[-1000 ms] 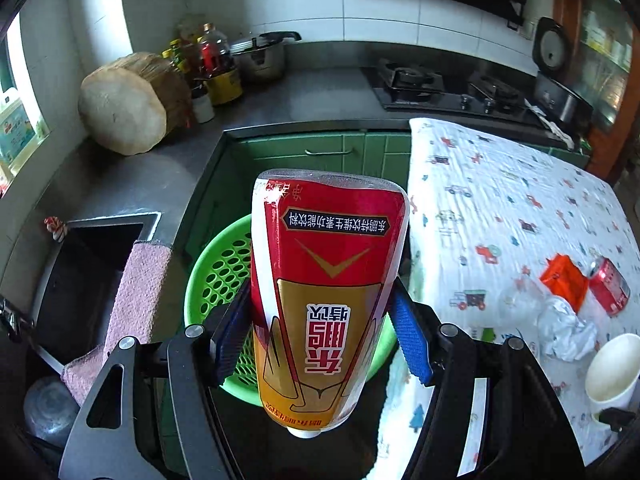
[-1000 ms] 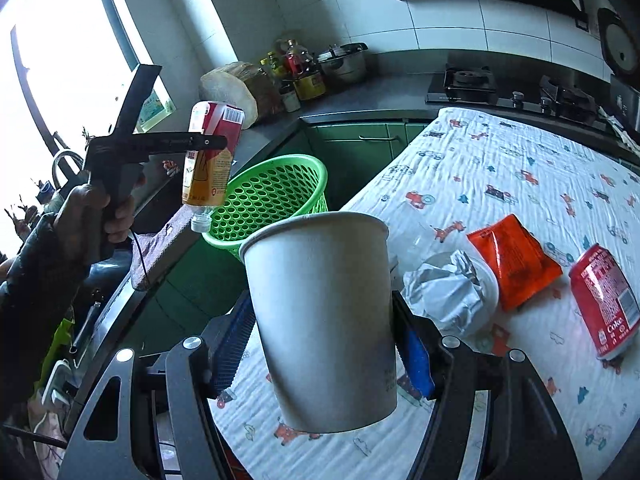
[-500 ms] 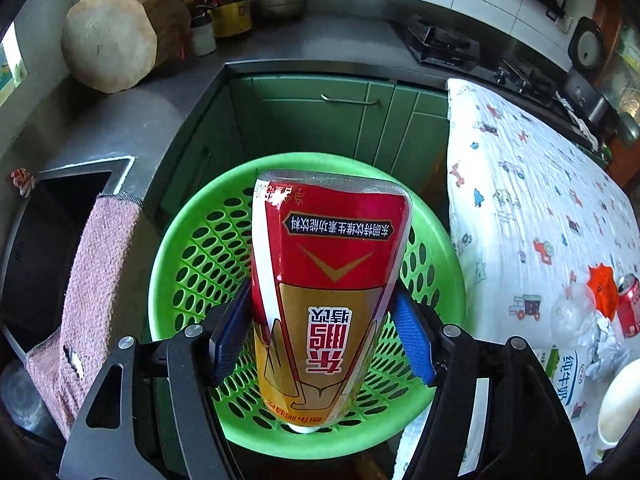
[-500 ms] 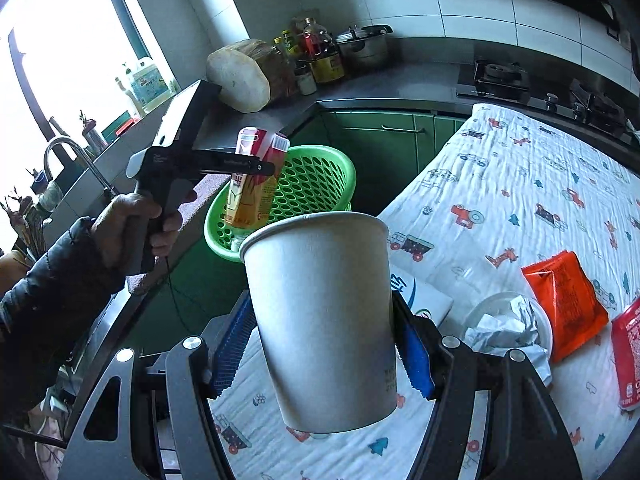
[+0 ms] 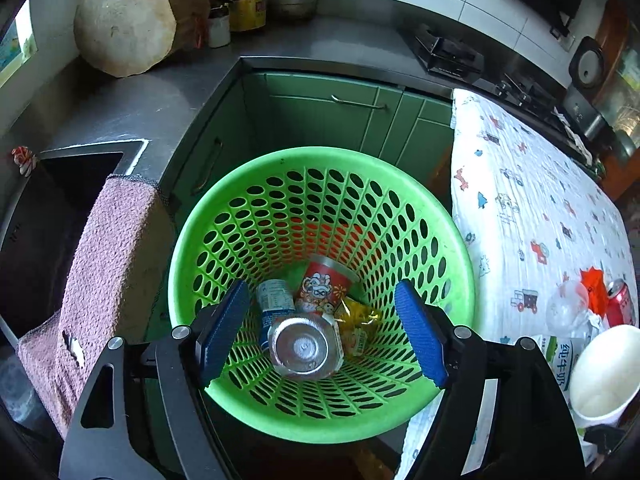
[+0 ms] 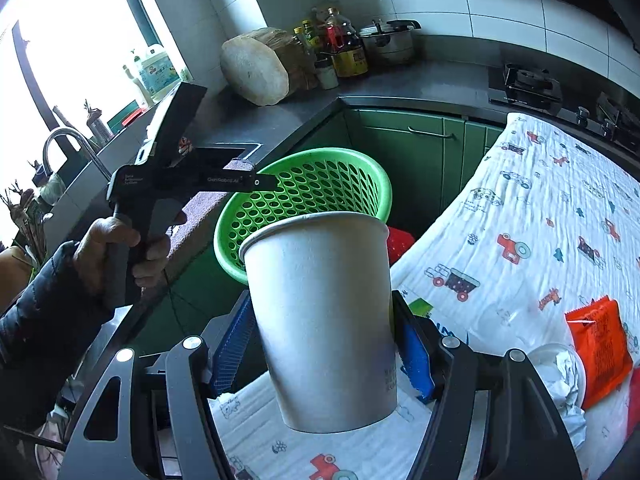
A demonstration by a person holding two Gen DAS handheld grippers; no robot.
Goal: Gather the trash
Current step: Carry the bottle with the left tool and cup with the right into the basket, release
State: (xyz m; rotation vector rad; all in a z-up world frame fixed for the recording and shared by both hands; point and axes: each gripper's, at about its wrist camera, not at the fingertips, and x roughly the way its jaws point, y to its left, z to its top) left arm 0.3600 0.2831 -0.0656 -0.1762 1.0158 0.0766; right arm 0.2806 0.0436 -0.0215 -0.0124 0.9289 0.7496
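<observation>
The bottle [image 5: 306,347] has dropped into the green basket [image 5: 224,216]; left tool [image 5: 322,330] has just been opening, empty; right tool [image 6: 324,344] grips the paper cup [image 6: 320,312].

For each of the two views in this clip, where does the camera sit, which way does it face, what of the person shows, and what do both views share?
Left wrist: on the left gripper, looking steeply down into the green basket holding a dropped bottle; only its own open fingers show, nothing between them.
Right wrist: on the right gripper, looking across the clothed table toward the counter; its fingers clamp a paper cup, and the left hand and sleeve appear.
Shared: basket, cup, table, chopping block.
</observation>
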